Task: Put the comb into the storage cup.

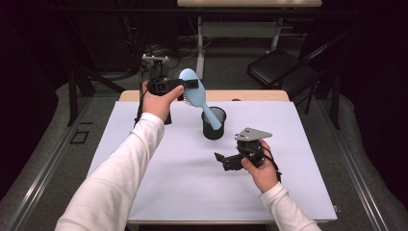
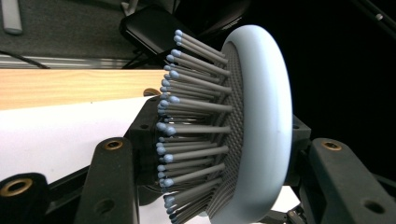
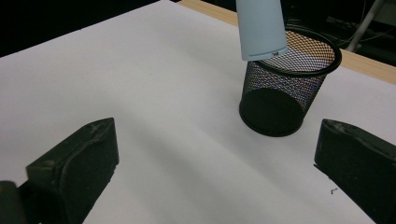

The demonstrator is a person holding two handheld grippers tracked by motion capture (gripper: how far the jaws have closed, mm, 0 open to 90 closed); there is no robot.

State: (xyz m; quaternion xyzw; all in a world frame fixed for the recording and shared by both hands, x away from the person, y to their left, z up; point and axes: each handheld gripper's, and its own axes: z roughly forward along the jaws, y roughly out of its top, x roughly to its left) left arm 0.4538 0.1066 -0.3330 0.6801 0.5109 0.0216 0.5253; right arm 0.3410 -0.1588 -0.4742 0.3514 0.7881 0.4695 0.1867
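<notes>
The left hand-held gripper (image 1: 185, 84) clenches a pale blue hairbrush (image 1: 195, 89), handle tip over the black mesh cup (image 1: 213, 126). The left gripper view shows its grey, blue-tipped bristles (image 2: 187, 126). The right hand-held gripper (image 1: 220, 161) is released, near right on the tabletop (image 1: 159, 183).

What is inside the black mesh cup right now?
Looking through the mesh cup, I see nothing inside. The handle end of the blue hairbrush, gripped by the left tongs, hangs at the rim. In the high view the handle covers part of the opening.
</notes>
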